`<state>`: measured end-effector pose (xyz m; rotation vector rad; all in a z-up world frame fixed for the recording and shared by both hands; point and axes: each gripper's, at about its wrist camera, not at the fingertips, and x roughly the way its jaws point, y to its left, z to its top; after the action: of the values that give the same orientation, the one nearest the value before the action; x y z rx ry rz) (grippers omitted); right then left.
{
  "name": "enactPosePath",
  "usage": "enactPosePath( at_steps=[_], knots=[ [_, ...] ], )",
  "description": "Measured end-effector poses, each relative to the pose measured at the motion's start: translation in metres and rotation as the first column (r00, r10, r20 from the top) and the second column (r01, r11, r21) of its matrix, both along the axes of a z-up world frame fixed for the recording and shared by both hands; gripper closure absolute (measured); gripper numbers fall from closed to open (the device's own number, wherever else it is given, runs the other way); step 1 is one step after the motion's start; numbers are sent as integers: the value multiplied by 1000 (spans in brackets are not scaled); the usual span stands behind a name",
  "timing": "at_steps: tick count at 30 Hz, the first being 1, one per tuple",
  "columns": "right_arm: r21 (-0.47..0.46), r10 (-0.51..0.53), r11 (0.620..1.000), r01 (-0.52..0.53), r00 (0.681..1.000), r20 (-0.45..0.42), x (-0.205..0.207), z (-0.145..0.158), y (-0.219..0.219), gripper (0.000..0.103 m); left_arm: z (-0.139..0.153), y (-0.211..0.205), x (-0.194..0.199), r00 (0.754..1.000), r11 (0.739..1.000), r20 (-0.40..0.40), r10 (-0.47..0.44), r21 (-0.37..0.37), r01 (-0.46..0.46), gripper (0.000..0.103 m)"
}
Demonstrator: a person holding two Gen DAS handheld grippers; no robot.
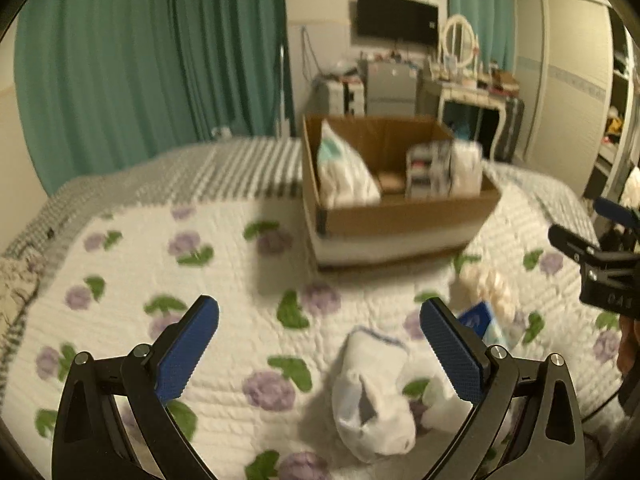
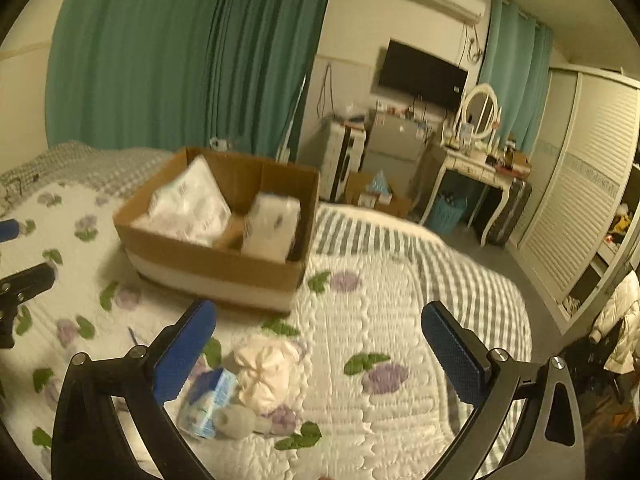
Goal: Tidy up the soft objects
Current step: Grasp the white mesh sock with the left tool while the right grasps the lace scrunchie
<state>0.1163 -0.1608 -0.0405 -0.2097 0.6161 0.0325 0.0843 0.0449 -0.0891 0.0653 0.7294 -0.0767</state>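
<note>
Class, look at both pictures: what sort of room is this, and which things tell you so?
Most likely a bedroom: a bed with a floral quilt, a dressing table with an oval mirror, and a louvred wardrobe.

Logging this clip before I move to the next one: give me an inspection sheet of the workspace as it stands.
Surface: bed with a floral quilt, grey striped blanket along the far edge.
Job's things: cardboard box on the quilt, holding white soft packs; loose on the quilt lie a white sock, a cream cloth bundle and a blue tissue pack.
Clutter: nothing seen beyond those on the bed.
Grippers: left gripper open, over the sock; right gripper open, empty.
Cables: cords hang on the far wall near the television.
Surroundings: green curtains, dressing table with oval mirror, wardrobe, air conditioner.
</note>
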Motion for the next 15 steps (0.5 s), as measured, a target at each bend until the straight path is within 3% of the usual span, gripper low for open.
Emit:
enactPosePath(
  at_steps=[2, 8, 10, 12, 15],
  knots=[
    [-4, 4, 1000, -4, 999, -49, 8, -17, -2, 0, -14, -1, 3, 999, 1000, -50, -13, -3, 13, 11],
    [4, 7, 1000, -7, 988, -156, 27, -54, -8, 1, -42, -3, 8, 989, 999, -144, -43, -17, 41, 12],
    [-27, -1, 1000, -3, 984, -177, 32, -65, -7, 9, -49, -5, 7, 984, 998, -167, -55, -21, 52, 12],
    [-17, 8, 1000, -12, 976, -218, 38, -75, -8, 26, -55, -8, 7, 979, 997, -190, -73, -27, 69, 12],
    [20, 30, 999, -26, 959, -280, 46, -91, -8, 27, -67, -11, 8, 971, 997, -224, -83, -27, 79, 12]
  ],
)
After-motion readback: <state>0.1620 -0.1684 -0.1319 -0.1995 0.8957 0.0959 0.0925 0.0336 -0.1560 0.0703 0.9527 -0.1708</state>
